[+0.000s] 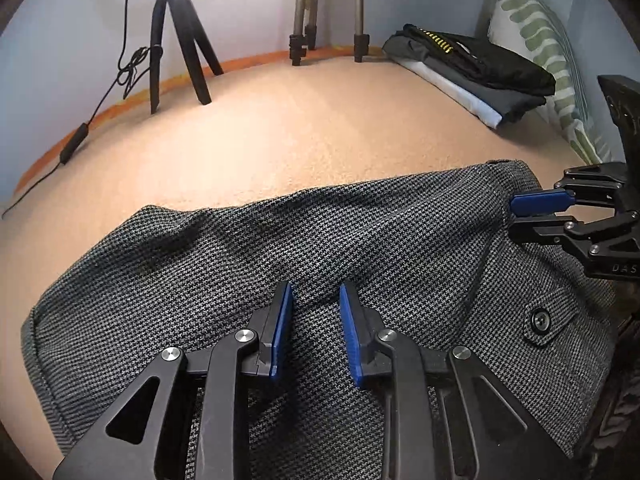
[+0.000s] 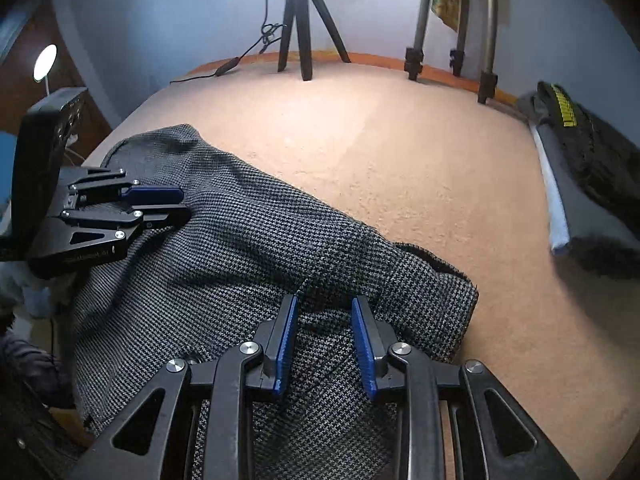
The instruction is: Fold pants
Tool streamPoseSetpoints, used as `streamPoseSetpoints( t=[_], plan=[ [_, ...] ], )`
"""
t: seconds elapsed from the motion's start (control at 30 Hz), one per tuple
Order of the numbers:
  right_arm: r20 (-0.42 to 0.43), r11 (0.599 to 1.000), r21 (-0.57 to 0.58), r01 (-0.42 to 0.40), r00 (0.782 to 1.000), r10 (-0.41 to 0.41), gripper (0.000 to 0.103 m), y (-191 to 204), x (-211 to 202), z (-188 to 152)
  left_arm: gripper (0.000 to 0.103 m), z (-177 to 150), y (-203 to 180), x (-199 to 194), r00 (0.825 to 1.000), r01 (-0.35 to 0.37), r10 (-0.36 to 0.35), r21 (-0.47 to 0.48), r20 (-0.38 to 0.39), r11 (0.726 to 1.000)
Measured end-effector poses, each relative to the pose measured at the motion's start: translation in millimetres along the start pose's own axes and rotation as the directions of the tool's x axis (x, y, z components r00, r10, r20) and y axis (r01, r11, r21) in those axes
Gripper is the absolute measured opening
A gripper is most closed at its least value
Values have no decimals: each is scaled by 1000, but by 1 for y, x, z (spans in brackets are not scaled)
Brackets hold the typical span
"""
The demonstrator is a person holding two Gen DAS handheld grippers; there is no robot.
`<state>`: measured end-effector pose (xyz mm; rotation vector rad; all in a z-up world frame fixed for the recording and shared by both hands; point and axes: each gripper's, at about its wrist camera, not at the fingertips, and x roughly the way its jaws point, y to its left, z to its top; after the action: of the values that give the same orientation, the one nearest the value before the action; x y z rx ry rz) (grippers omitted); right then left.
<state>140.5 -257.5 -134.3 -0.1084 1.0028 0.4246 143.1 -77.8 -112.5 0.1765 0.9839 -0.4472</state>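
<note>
- The houndstooth pants (image 1: 312, 248) lie bunched across the near part of a peach-coloured bed surface (image 1: 280, 132), one end to the left, the waist end with a buttoned pocket flap (image 1: 544, 322) to the right.
- The cloth is already doubled over itself; a soft ridge runs along its length and a raw-looking hem edge (image 2: 440, 264) shows in the right wrist view.
- The left gripper (image 1: 316, 330) sits low over the middle of the fabric, its blue pads spread apart with nothing caught between them.
- The right gripper (image 2: 325, 342) hovers over the pants near that hem edge, likewise spread, pinching nothing.
- Judging by this, the step in hand is picking a hold for the next fold.
- To do it well, I would have each tool bite through all layers at an edge, not the top layer alone, and lift evenly so the ridge flattens rather than twists.
- Keeping the pocket button clear of the pads should avoid a slipping hold.
- Farther off, a stack of folded clothes (image 1: 476, 68) lies against a green-striped pillow (image 1: 536, 40).
- A small black tripod (image 1: 176, 36) with its cable and the legs of a larger tripod (image 1: 324, 12) stand along the far edge, well apart from the pants.
</note>
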Motion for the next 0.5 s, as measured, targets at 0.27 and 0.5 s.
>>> streamPoseSetpoints(
  t=[0.27, 0.5],
  plan=[
    [94, 996, 14, -87, 992, 85, 30, 14, -18, 22, 23, -17, 29, -45, 998, -56, 58, -93, 26, 994],
    [10, 997, -45, -59, 998, 59, 30, 36, 17, 32, 25, -62, 73, -74, 981, -195, 190, -147, -44, 970]
  ],
)
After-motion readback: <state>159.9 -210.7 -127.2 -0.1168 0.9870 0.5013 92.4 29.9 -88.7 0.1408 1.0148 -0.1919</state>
